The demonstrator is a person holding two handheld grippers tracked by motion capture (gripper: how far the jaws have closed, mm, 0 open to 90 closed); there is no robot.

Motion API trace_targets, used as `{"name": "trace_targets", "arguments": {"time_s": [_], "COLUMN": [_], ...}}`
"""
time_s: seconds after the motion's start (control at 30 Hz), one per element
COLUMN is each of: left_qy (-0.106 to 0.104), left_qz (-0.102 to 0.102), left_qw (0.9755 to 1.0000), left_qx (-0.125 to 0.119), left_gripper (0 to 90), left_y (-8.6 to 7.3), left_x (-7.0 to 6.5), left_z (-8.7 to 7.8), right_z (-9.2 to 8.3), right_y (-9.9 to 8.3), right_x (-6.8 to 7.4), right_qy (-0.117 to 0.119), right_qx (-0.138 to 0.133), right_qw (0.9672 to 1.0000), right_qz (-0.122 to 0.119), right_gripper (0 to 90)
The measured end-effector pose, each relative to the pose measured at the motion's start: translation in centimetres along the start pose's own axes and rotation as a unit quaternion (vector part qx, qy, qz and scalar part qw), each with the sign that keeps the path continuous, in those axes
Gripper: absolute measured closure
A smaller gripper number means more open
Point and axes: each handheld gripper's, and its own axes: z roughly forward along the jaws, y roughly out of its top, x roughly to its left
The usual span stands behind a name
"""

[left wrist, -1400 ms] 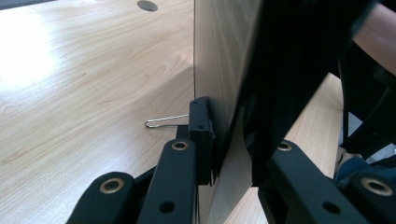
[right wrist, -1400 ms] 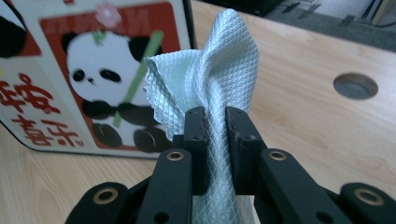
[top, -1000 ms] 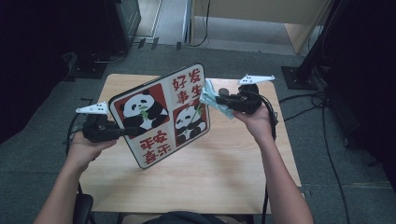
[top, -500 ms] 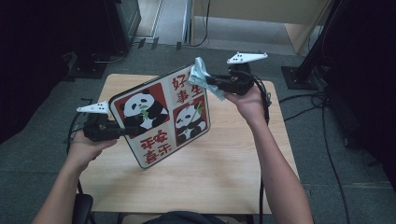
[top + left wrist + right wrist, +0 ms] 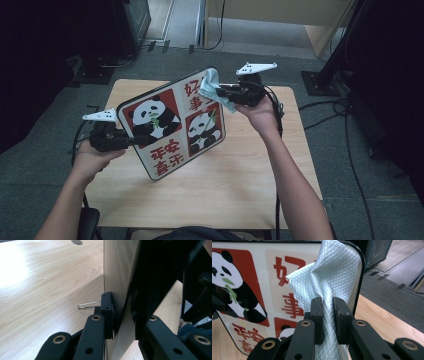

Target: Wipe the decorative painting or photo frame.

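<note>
Wiping a panda board [image 5: 172,122] with a cloth [image 5: 212,87].

Just changed: cloth carried up and away along the board's edge by the right gripper [image 5: 221,93]. A second ago down by the right side, next to the small panda. Now up at the top corner, over the red writing. Most likely a wipe going round the rim, with the right side done and the top corner in hand. Maybe more of the face yet to clean.

No change at the left gripper [image 5: 131,142]. Clamped on the board's left edge, jaws shut tight on it. Holding the board up on a slant above the table [image 5: 240,195], picture side toward the person. In the left gripper view, one pad [image 5: 107,312] pressed flat on the pale back.

Right jaws pinched shut on the cloth. A bunch of it poking out past the tips and lying against the board's corner.

Board: flat and stiff, square with round corners and a thin black rim. Smooth, shiny front in cream and red. Two pandas chewing green bamboo, plus big red letters. Back like light wood.

Cloth: pale blue-green, soft and floppy. Tiny diamond bumps all over. Crumpled where squeezed.

Table: light wood, smooth, with wavy lines in it. A thin bent wire [image 5: 87,305] just beside the left pad.
</note>
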Motion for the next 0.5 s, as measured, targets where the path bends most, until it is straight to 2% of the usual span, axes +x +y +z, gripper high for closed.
{"name": "trace_targets", "arguments": {"time_s": [0.33, 0.5], "left_qy": [-0.010, 0.003], "left_qz": [-0.010, -0.005], "left_qw": [0.9999, 1.0000], "left_qx": [0.001, 0.003], "left_gripper": [79.1, 79.8], "left_y": [-0.1, 0.0], "left_x": [0.3, 0.1], "left_z": [0.0, 0.0], "right_z": [0.1, 0.2], "right_y": [-0.9, -1.3], "right_x": [-0.2, -0.3], "right_qy": [0.000, 0.001], "right_qx": [0.000, 0.003], "right_qw": [1.0000, 1.0000], "right_qz": [0.003, 0.002], "right_gripper": [80.0, 80.0]}}
